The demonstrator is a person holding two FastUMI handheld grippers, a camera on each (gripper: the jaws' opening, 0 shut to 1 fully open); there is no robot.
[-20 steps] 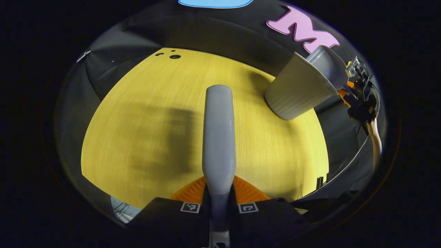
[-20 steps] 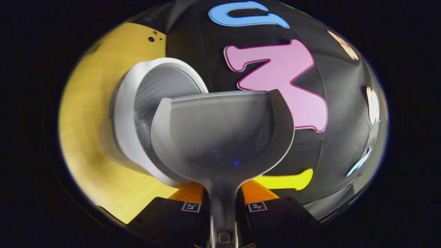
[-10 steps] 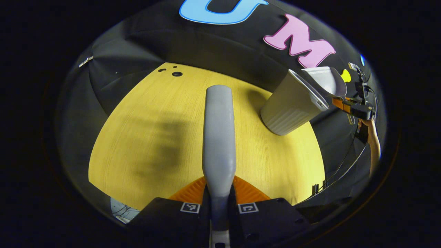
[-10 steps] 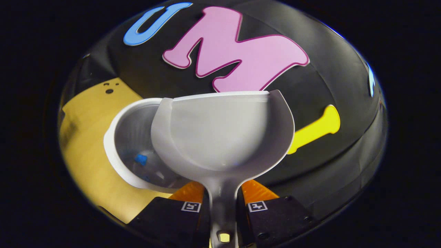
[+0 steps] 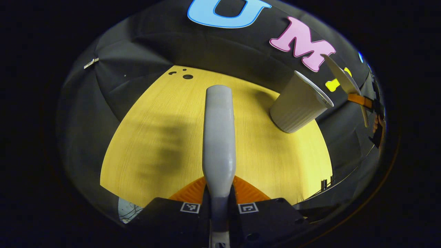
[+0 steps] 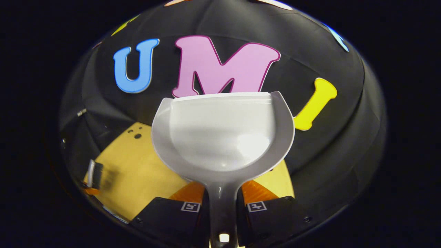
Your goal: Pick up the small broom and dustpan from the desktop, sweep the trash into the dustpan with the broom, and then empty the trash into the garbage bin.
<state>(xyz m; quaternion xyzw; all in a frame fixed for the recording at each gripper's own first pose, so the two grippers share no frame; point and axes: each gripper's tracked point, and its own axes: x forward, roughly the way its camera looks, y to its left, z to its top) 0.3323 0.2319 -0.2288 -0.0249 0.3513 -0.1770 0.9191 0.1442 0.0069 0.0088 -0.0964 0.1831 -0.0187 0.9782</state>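
Observation:
My left gripper point(image 5: 219, 193) is shut on the small grey broom point(image 5: 219, 137), which points forward over the yellow desktop point(image 5: 155, 144). The white ribbed garbage bin point(image 5: 298, 108) stands at the desktop's far right. Beyond it the dustpan point(image 5: 344, 80) shows edge-on, held up by the right gripper point(image 5: 360, 100) in a person's hand point(image 5: 378, 121). In the right gripper view my right gripper point(image 6: 222, 195) is shut on the grey dustpan's point(image 6: 223, 134) handle. The pan is held level, facing the wall, with no trash in its scoop. The left gripper point(image 6: 94, 175) appears blurred at the far left.
Small dark holes point(image 5: 187, 76) mark the desktop's far edge. Black cloth wall surrounds the desk on all sides. Cables point(image 5: 325, 182) hang off the desk's right edge. The wide middle of the desktop point(image 6: 137, 165) lies between the two grippers.
The right gripper drew the dustpan back from over the bin and levelled it; the bin has left the right gripper view. The left gripper with the broom shifted only slightly.

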